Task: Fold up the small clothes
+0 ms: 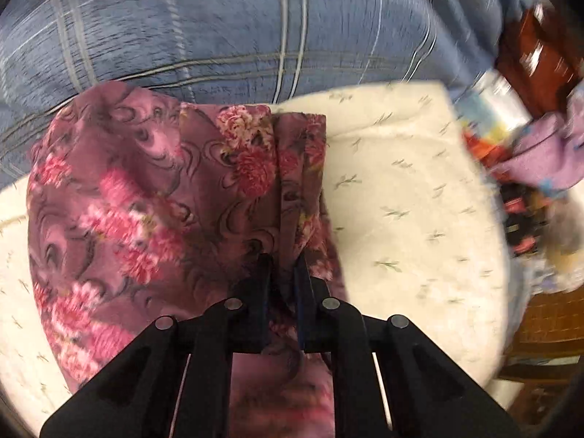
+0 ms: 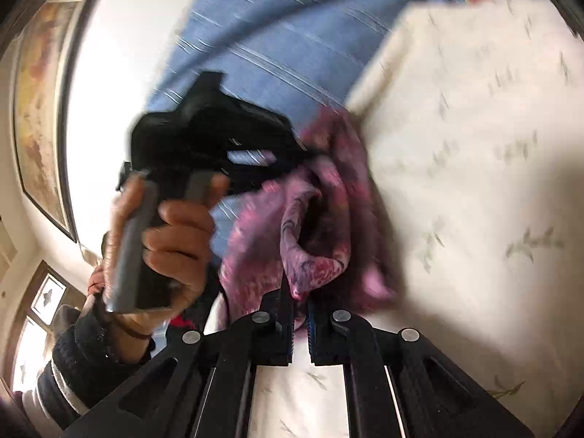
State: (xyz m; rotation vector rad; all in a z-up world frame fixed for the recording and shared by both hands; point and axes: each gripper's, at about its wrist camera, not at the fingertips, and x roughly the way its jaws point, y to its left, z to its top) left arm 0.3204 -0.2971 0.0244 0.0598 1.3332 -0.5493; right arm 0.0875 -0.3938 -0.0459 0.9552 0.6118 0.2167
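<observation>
A pink and purple floral garment [image 1: 146, 189] lies bunched on a cream quilt [image 1: 401, 189] with small leaf prints. My left gripper [image 1: 283, 258] points down at it, and its fingers are pinched together on a raised fold near the garment's right side. In the right wrist view the same garment [image 2: 321, 226] hangs crumpled between the two grippers. My right gripper [image 2: 298, 290] is shut on its near edge. A hand [image 2: 175, 241] holds the left gripper at the left, with its tips buried in the cloth's far edge.
A blue plaid sheet [image 1: 219, 29] covers the bed beyond the quilt. A heap of purple and mixed clothes [image 1: 540, 160] lies at the right, by dark wooden furniture [image 1: 536, 47] and a woven basket [image 1: 547, 321]. A framed picture [image 2: 40, 109] hangs on the wall.
</observation>
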